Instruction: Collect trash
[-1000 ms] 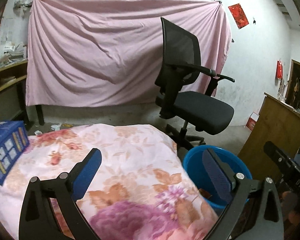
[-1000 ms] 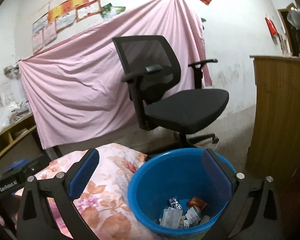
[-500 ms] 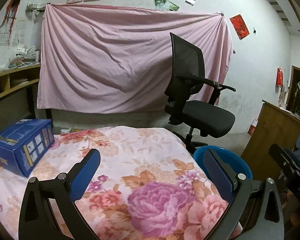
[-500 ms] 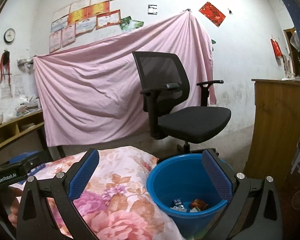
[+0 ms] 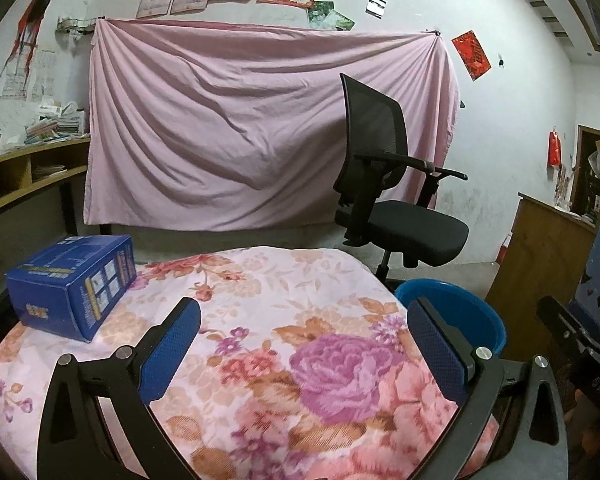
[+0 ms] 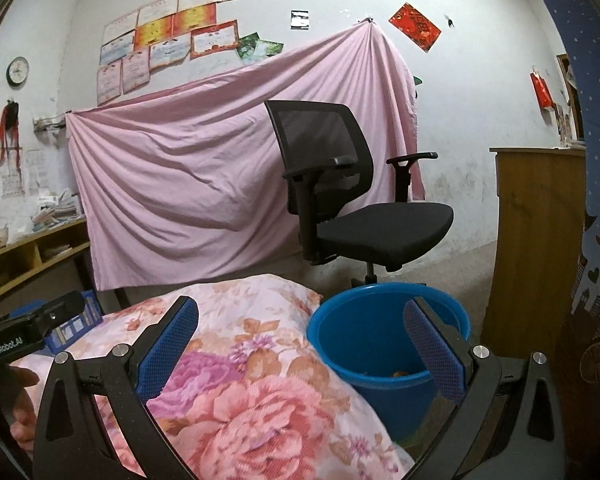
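Observation:
A blue plastic bin (image 6: 364, 344) stands on the floor at the right edge of the floral-covered table (image 6: 236, 320); only a scrap of trash shows deep inside it. In the left wrist view the bin (image 5: 460, 308) peeks from behind the table (image 5: 284, 304). My left gripper (image 5: 304, 332) hangs open over the floral cloth with nothing between its fingers. My right gripper (image 6: 302, 334) is open too, straddling the table edge and the bin, empty. A blue cardboard box (image 5: 72, 284) lies at the table's far left.
A black office chair (image 5: 384, 200) stands behind the bin in front of a pink sheet (image 5: 240, 140) hung on the wall. A wooden cabinet (image 6: 536, 240) is at the right, wooden shelves (image 5: 24, 176) at the left. A hand (image 6: 16, 388) holds the other gripper's body.
Both grippers have risen and tilted up: the bin has sunk lower in both views and its contents are mostly out of sight. Both stay open and empty.

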